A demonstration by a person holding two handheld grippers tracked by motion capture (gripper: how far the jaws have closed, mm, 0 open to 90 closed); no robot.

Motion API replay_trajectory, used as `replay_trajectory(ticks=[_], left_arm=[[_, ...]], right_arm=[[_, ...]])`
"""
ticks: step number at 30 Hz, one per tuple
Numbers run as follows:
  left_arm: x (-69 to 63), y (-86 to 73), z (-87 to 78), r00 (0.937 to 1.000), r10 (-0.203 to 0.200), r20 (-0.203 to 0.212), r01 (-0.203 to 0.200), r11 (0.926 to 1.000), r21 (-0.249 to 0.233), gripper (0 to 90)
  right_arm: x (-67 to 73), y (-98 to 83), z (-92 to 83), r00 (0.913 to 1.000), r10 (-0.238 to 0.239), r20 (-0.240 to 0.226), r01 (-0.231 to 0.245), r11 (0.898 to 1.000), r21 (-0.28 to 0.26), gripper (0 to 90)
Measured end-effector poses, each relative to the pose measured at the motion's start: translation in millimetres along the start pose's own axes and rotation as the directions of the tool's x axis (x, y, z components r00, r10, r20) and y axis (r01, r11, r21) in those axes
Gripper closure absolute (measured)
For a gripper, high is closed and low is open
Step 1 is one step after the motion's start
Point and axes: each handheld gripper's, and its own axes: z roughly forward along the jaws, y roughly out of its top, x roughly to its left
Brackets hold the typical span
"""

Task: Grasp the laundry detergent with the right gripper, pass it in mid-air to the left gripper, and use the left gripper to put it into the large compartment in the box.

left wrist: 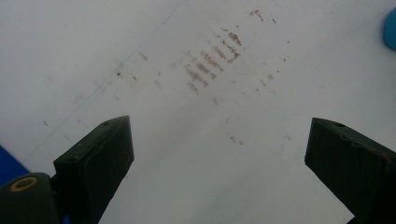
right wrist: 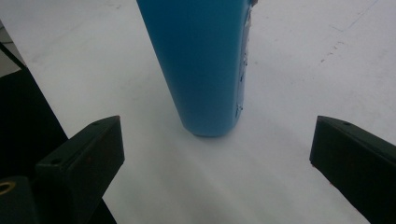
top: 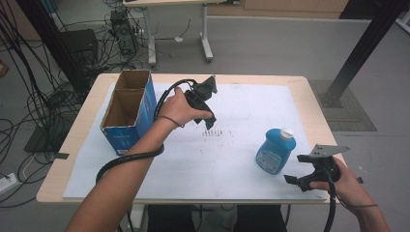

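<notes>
Left gripper (top: 209, 118): held in the left hand (top: 176, 107) over the middle of the table, just right of the box; jaws seen set wide in the left gripper view, nothing between them, white sheet below.
Right gripper (top: 296, 181): held in the right hand (top: 349, 186) at the near right edge of the table; jaws set wide, nothing gripped; grey three-cornered plate (top: 329, 150) seen on top.
Bottle (top: 276, 150): blue, white cap, label on the front; stood on the sheet right of centre, near the right gripper but apart from it. In the right gripper view the bottle (right wrist: 201, 65) is seen ahead of the jaws, between their lines, not touched.
Box (top: 128, 108): blue cardboard, top open, brown inside, two compartments; placed at the left of the table; contents cannot be told.
Sheet (top: 232, 159): white, laid over most of the table; brown marks (top: 212, 132) in short rows seen near the centre, just below the left gripper; same marks (left wrist: 212, 60) seen ahead of the jaws in the left gripper view.
Table (top: 309, 101): light wood, edges left uncovered around the sheet.
Cable (top: 130, 157): black, trailed from the left gripper along the left forearm.
Background: grey floor, cables and equipment at the left, a second table's legs behind.
</notes>
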Motion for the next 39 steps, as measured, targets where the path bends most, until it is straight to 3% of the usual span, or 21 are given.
replay_trajectory(ticks=[22,39], left_arm=[[3.1,-1.2,0.8,1.0000,-0.008,-0.002,0.008,1.0000,0.005,8.4],[1.6,-0.5,1.9,0.9999,-0.007,-0.008,0.007,0.9999,0.008,8.3]], right_arm=[[0.8,-36.8,9.4,0.9999,0.011,-0.009,-0.012,0.991,-0.134,3.1],[2.1,-49.6,23.2,0.9998,0.007,-0.020,-0.011,0.980,-0.200,3.2]])
